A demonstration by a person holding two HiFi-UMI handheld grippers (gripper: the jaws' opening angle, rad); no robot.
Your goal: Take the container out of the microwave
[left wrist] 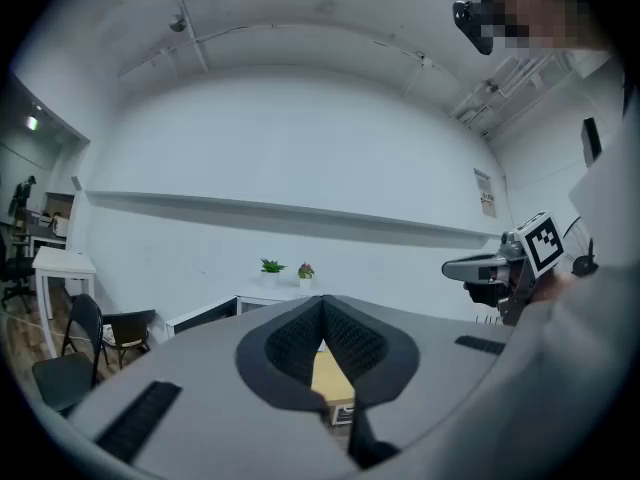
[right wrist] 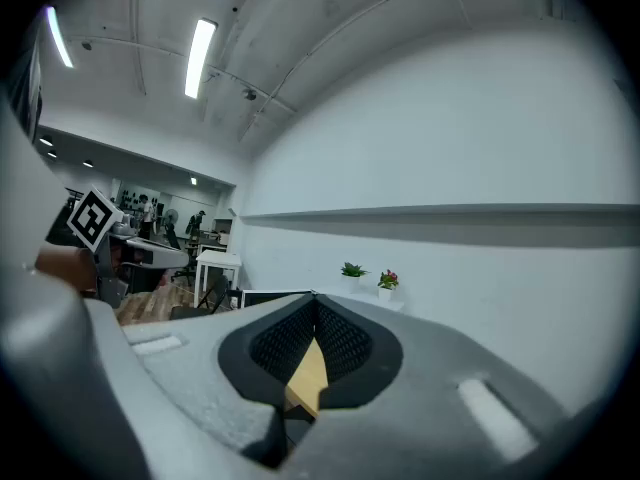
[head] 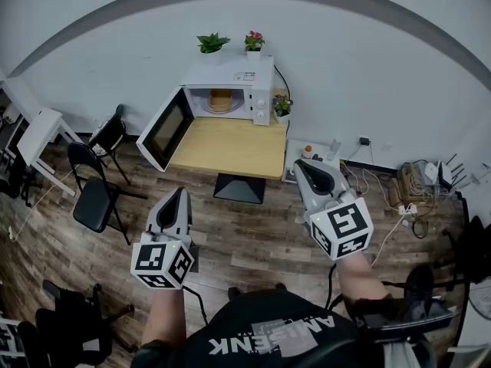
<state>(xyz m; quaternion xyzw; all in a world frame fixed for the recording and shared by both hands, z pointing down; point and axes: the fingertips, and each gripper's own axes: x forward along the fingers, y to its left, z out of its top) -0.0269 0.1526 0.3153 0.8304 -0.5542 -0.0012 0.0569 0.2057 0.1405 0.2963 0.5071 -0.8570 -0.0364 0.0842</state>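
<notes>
Wooden table (head: 230, 148) with microwave (head: 230, 75), white wall (head: 368, 67)

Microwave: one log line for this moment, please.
microwave door open | container inside | left gripper shut, empty | right gripper shut, empty | neither at microwave

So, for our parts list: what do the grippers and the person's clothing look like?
The left gripper and right gripper are grey wedges tapering to a point, with black ribbed pads inside. Each carries a white cube with black square markers. The shirt is black with white lettering.
</notes>
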